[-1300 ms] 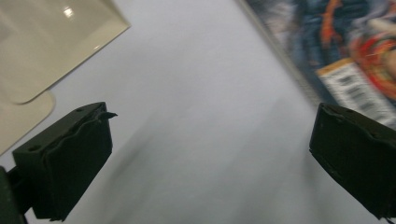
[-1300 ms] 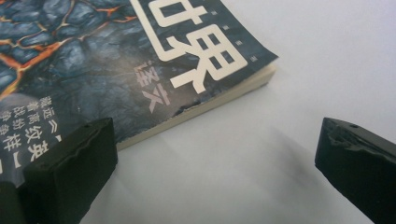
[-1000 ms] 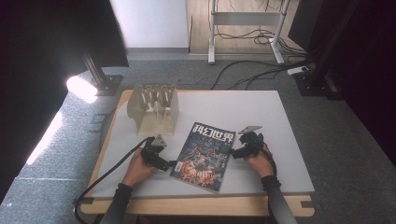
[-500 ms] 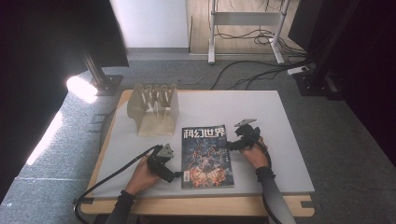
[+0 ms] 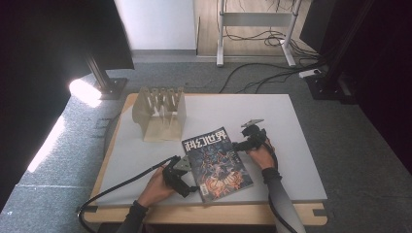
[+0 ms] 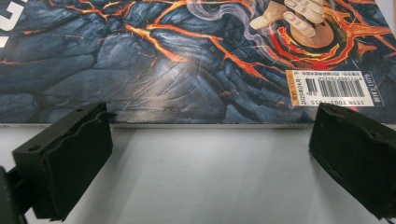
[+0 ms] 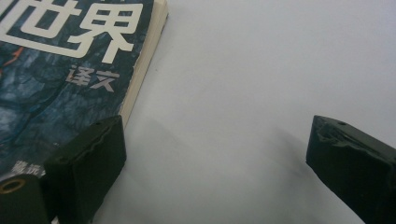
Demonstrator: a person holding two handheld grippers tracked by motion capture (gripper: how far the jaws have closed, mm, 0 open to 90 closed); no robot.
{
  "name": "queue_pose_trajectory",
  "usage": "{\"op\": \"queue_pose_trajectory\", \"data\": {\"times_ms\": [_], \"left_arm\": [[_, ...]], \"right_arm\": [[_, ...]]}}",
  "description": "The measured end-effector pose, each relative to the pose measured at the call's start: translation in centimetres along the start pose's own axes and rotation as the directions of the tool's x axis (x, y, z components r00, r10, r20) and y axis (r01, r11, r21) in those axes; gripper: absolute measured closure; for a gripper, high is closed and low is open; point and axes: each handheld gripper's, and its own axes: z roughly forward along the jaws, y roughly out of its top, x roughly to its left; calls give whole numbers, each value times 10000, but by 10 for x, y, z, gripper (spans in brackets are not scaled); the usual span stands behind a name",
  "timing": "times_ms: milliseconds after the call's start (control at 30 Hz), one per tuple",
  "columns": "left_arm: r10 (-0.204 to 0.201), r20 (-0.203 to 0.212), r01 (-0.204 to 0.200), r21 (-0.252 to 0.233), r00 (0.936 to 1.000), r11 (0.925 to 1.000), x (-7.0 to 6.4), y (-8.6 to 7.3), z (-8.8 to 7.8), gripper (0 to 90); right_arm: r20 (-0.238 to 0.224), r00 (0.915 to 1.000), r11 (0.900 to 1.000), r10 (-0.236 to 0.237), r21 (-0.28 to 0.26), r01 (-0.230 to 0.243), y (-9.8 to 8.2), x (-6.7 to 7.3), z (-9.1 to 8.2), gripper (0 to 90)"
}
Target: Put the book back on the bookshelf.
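Mag rotated vs earlier frames, both tongs apart, nothing clamped.

Dark glossy magazine w/ lava-pattern cover lies flat on the white tabletop, near the front edge, about mid-width; vs 1 s ago its lower end has swung toward the right-front, title end now leaning left. Long axis runs back-left to front-right, title toward the back edge. Left gripper at mag's left edge, jaws wide, pads off the cover. Right gripper at the mag's top-right corner, jaws just been closing slightly, still apart, only bare table between them. Wooden slotted rack at back-left; right half of table open.
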Motion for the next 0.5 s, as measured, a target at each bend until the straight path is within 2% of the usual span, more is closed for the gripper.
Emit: {"op": "queue_pose_trajectory", "data": {"times_ms": [67,100,133,167,233,300,333,367,400,467,500], "left_arm": [[-2,-1,2,-3,10000,10000,0,0,0,0],[-5,-1,5,-2,10000,10000,0,0,0,0],[-18,-6,18,-2,10000,10000,0,0,0,0],[-18,-6,18,-2,10000,10000,0,0,0,0],[-61,-17,61,1,10000,10000,0,0,0,0],[-124,-52,124,9,9999,9999,-1,0,0,0],[-177,-96,178,25,9998,9998,-1,0,0,0],[-252,-139,252,1,9996,9997,-2,0,1,0],[-260,-173,260,-1,9995,9997,-3,0,1,0],[-317,-227,318,0,9992,9995,-4,1,1,0],[-344,-250,344,15,9991,9994,-4,1,1,0]], "right_arm": [[-242,9994,9995,235,-186,-239,0,-3,-8,65],[-501,9981,9990,349,-274,-363,1,-3,-12,65],[-971,9944,9982,423,-387,-462,2,0,-18,86],[-971,9944,9982,423,-387,-462,2,0,-18,86],[-1386,9899,9986,313,-375,-368,3,6,-20,116],[-1781,9836,9988,293,-333,-357,4,14,-19,130],[-2105,9771,9993,294,-176,-339,5,22,-15,140],[-2105,9771,9993,294,-176,-339,5,22,-15,140],[-2345,9714,9992,374,-60,-399,7,28,-9,162],[-2439,9687,9989,467,13,-478,7,29,-7,175],[-2655,9621,9981,615,120,-605,7,32,-3,213]]}}
